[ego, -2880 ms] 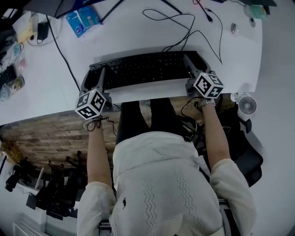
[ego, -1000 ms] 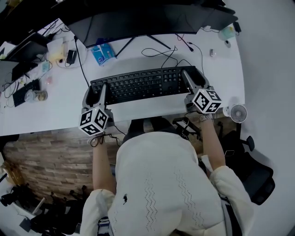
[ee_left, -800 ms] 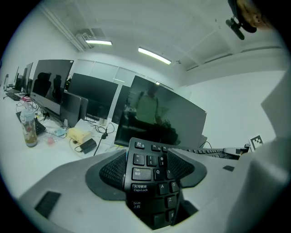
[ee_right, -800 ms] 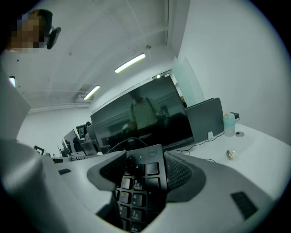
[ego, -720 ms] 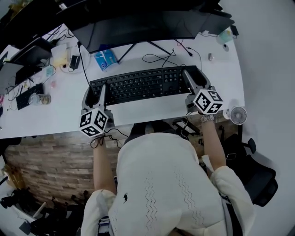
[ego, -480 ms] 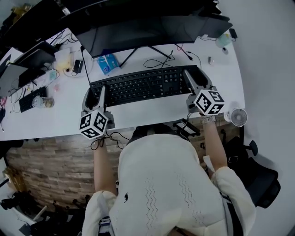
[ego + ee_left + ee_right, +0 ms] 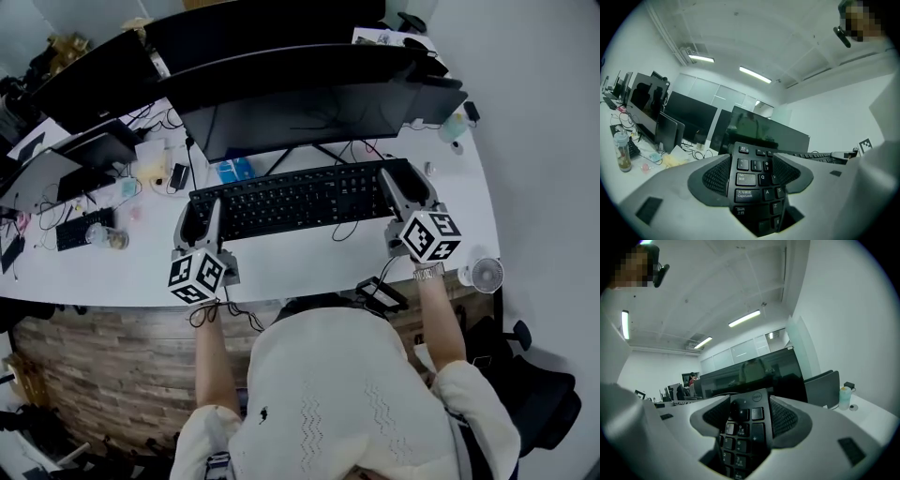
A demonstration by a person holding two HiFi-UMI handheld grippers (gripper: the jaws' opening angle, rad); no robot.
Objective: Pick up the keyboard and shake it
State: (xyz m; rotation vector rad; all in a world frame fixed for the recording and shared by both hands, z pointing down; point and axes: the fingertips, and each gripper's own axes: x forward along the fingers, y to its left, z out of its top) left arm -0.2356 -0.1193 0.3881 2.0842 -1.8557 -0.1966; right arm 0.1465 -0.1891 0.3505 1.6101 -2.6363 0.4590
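Note:
A black keyboard (image 7: 300, 199) is held level over the white desk (image 7: 309, 264), in front of a wide monitor (image 7: 309, 103). My left gripper (image 7: 199, 216) is shut on its left end. In the left gripper view the Caps Lock and Shift keys (image 7: 750, 194) sit between the ribbed pads (image 7: 716, 177). My right gripper (image 7: 409, 187) is shut on the number-pad end, and the right gripper view shows those keys (image 7: 743, 430) clamped between its pads (image 7: 783, 417). The keyboard's cable (image 7: 345, 228) loops down under its front edge.
More monitors (image 7: 103, 80) stand behind and to the left. A blue packet (image 7: 232, 170), a small bottle (image 7: 105, 239) and a second keyboard (image 7: 73, 231) lie on the desk's left part. A small white fan (image 7: 484, 275) hangs off the front right corner.
Both grippers have stayed shut on the keyboard's ends. The head view has drawn back, so the monitors now show, and the cable now hangs in a loop under the keyboard.

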